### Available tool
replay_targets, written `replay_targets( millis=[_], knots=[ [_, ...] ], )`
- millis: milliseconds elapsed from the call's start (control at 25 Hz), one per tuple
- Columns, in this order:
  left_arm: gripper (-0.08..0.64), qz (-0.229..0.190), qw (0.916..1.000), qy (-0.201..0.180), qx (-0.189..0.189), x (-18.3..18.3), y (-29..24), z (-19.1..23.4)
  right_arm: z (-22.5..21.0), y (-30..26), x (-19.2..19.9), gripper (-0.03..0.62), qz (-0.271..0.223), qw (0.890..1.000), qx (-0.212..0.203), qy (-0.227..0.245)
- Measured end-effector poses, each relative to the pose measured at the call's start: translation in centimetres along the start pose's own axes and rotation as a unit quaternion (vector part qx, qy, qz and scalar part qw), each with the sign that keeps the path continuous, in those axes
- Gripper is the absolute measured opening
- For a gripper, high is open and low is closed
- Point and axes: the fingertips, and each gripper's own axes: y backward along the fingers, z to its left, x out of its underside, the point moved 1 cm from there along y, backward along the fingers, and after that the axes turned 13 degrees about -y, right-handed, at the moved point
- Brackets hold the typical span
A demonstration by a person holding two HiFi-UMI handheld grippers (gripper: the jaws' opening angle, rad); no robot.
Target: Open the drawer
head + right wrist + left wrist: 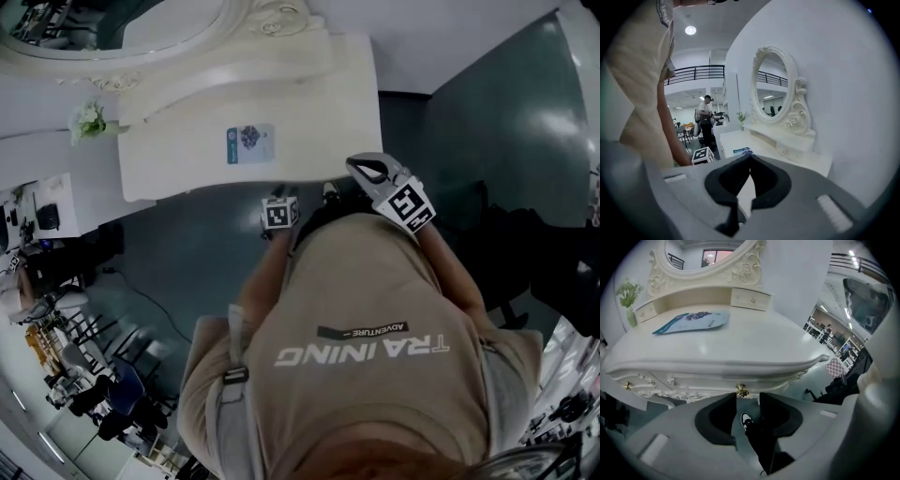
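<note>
Left gripper view had the left hand-held gripper (748, 398) spread open and empty, just short of the small brass knob (740, 390) on the carved white wooden drawer (693, 380), which sat closed under the white table (740, 343) top, and I figured it'd be stiff but easy-sliding with that slick little knob the only grab spot, while the right hand-held gripper (750, 159) was pinched closed on nothing.

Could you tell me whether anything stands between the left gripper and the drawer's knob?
Nothing visible does. The left gripper is open, and the knob sits just beyond its jaw tips with only air between. The shoe seen in the gap is down on the floor.
</note>
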Motion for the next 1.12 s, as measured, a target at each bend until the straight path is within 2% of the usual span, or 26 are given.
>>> replay_targets(
  millis=[200, 400, 680, 840, 960, 1120],
  knots=[
    [0.14, 0.005, 0.9999, 0.001, 0.016, -0.6, -2.1, 1.5, -0.4, 0.1, -0.6, 0.003, -0.009, 0.999, 0.021, -0.022],
    [0.141, 0.027, 0.9988, 0.001, 0.041, -0.8, -4.2, 2.3, 0.0, 0.2, 0.3, 0.003, -0.002, 0.999, 0.047, -0.025],
    [0.155, 0.048, 0.9976, -0.003, 0.05, -0.1, -4.6, 2.4, -1.3, 1.0, 0.1, 0.003, -0.019, 0.993, 0.101, -0.052],
    [0.155, 0.054, 0.9953, 0.014, 0.079, -0.1, -5.5, 2.8, -0.5, -0.7, 0.5, 0.003, -0.02, 0.992, 0.106, -0.059],
    [0.155, 0.04, 0.9938, 0.03, 0.099, -0.5, -6.3, 3.4, 0.4, -2.1, 1.9, 0.003, -0.021, 0.992, 0.106, -0.068],
    [0.144, 0.038, 0.9914, 0.028, 0.122, 0.4, -5.8, 2.5, 1.6, -1.8, 3.1, 0.003, -0.013, 0.99, 0.113, -0.084]
  ],
)
